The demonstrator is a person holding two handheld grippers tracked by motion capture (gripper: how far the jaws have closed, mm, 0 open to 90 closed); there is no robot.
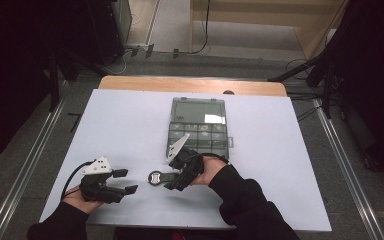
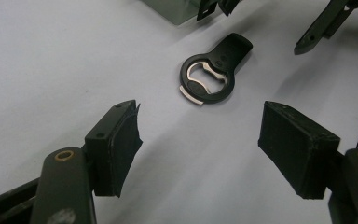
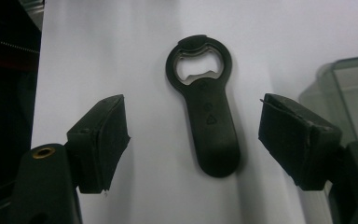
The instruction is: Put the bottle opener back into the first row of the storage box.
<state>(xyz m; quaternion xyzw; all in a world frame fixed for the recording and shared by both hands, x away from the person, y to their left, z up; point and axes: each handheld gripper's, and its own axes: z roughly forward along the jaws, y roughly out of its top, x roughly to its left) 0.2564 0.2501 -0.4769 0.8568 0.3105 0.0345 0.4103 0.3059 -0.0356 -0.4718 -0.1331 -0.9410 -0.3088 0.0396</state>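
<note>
A black bottle opener (image 1: 157,177) with a metal-lined ring lies flat on the white table top, near the front edge. In the right gripper view the bottle opener (image 3: 206,116) lies lengthwise between the jaws, ring end away from me, and the pads stand clear of its handle on both sides. My right gripper (image 1: 171,179) is open, and it straddles the handle from the right. My left gripper (image 1: 126,181) is open and holds nothing; it rests a short way left of the opener. From the left gripper (image 2: 200,149) the opener (image 2: 209,74) lies just ahead, untouched.
A clear grey compartment box (image 1: 198,127) with its lid shut sits just behind the right hand, and its corner (image 3: 349,93) shows beside the right jaw. The white table top (image 1: 120,125) spreads left and right; a wooden edge (image 1: 190,84) runs along the far side.
</note>
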